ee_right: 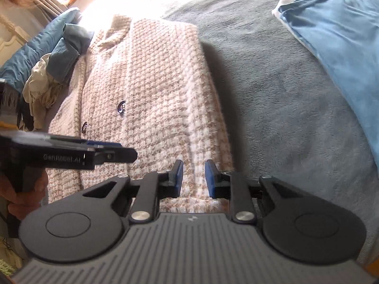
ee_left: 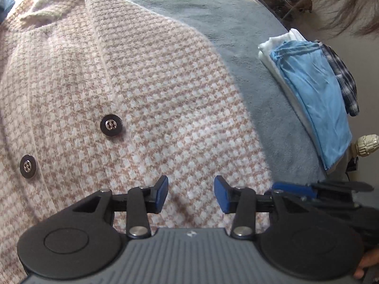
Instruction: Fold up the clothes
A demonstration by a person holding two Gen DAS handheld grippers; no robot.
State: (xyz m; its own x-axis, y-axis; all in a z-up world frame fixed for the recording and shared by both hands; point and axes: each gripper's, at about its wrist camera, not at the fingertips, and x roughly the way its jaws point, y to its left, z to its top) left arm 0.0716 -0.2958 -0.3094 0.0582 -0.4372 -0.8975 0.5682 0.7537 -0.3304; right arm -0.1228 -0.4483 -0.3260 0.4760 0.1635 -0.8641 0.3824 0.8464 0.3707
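**Checked jacket lies flat on grey blanket; both hand-held grippers empty above its lower part**

The jacket (ee_left: 132, 99), woven in a pink-and-white check, lies spread on a grey blanket (ee_left: 236, 35). Its collar (ee_left: 59, 2) points away from the cameras. Two dark buttons (ee_left: 110, 125) sit on the front panel, one below and to the left of the other.

The left hand-held gripper (ee_left: 191, 195) hangs over the jacket's lower part. Its blue pads (ee_left: 162, 194) stand apart with only cloth visible beneath the gap; nothing is held.

The right hand-held gripper (ee_right: 194, 177) hangs over the jacket's lower right strip, close to the side edge. Its pads (ee_right: 178, 177) are parted by a narrower gap, and nothing is clamped between them. Whether either gripper touches the cloth cannot be told.

A stack of folded clothes (ee_left: 315, 99), blue on top of white with a plaid piece behind, rests at the blanket's right edge, well apart from the jacket. A loose heap of clothes (ee_right: 54, 71), blue and cream, lies just beside the jacket's left shoulder.
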